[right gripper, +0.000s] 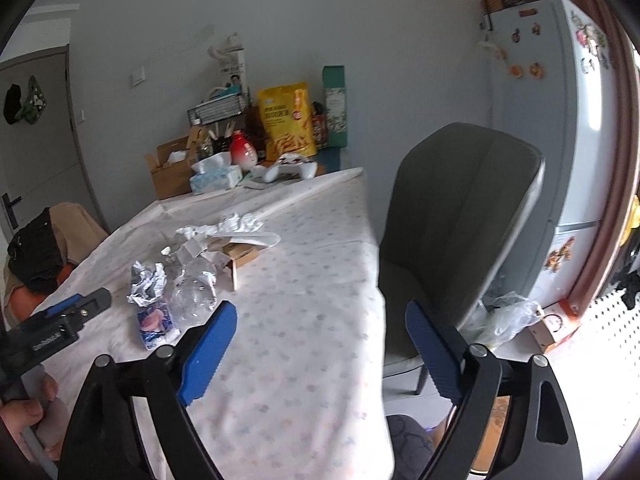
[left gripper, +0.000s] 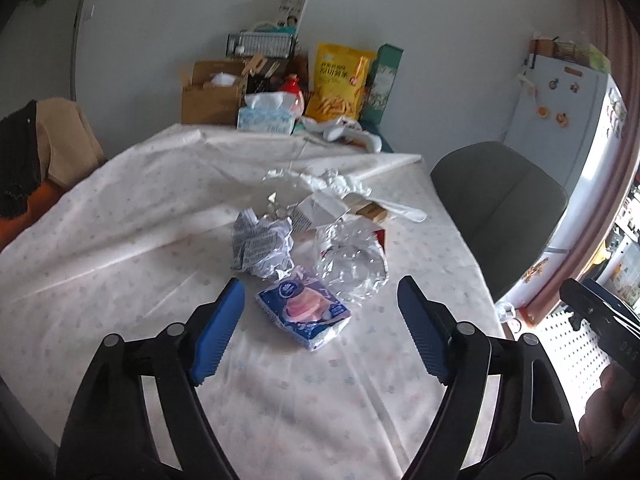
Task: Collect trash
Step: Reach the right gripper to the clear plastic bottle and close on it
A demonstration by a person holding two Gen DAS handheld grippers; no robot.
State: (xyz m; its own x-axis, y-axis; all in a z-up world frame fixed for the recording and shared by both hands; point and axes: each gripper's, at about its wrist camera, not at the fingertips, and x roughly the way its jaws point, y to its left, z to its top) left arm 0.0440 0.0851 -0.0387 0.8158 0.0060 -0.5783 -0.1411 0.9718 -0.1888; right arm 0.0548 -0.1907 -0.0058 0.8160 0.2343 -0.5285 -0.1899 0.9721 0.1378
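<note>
The left tongs (left gripper: 320,316) stand spread above the tabletop (left gripper: 120,216), with nothing pressed between their blue pads (left gripper: 218,332); in the lower middle of the left wrist view a blue-and-white tissue packet (left gripper: 304,312) lies on the cloth in the gap between them, touched by neither pad. Just above it in the frame sits a crumpled printed wrapper (left gripper: 260,248), and to its right a crushed clear plastic container (left gripper: 352,264), the two nearly touching. Further up the frame lie a small brown box (left gripper: 374,212), a white plastic spoon (left gripper: 400,209) and a wad of white crumpled paper (left gripper: 336,180). Along the far edge of the tabletop, at the upper middle, stand a tissue box (left gripper: 266,118), a yellow snack bag (left gripper: 340,80) and a cardboard box (left gripper: 210,96). The right tongs (right gripper: 320,348) are likewise spread and empty, hanging over the near right edge of the tabletop, well apart from the trash pile, which shows at the middle left of the right wrist view. A grey chair (right gripper: 460,216) stands right of the tabletop, a refrigerator (right gripper: 560,120) behind it at the upper right, and a clear plastic bag (right gripper: 508,316) lies on the floor at its foot.
</note>
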